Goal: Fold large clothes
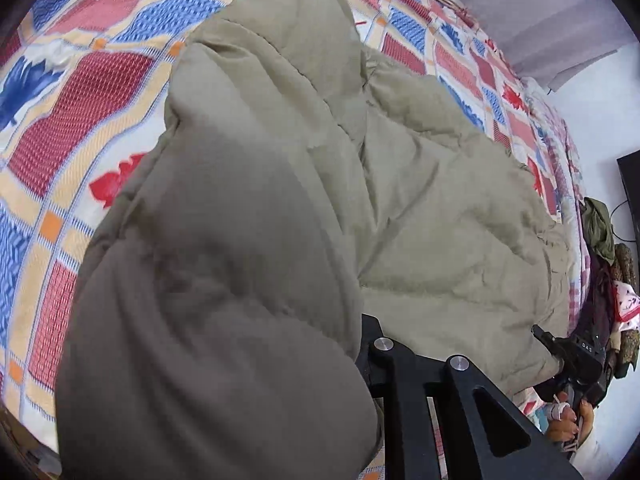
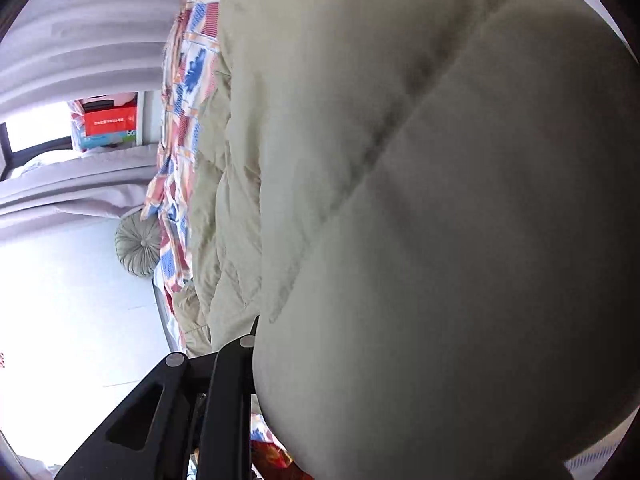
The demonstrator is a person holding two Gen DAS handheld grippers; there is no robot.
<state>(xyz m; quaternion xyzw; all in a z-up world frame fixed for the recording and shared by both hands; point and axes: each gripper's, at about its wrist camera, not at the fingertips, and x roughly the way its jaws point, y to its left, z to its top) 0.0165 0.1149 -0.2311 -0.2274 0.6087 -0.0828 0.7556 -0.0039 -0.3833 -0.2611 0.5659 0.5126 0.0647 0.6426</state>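
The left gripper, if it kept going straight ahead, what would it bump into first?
Most likely the puffy beige jacket. Its bulging fold sits right over the left gripper and hides the tips, so it may already be touching. The patterned bedsheet lies farther on.

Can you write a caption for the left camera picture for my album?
Left gripper lifts a puffy beige coat above a colorful patterned bedspread.

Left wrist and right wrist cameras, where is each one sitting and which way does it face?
Left wrist: on the left tongs, looking across the khaki padded coat on the patterned bedspread; the right tongs and a hand show at lower right.
Right wrist: on the right tongs, rolled sideways, coat filling the frame, curtain at left.
Shared: coat, bedspread.
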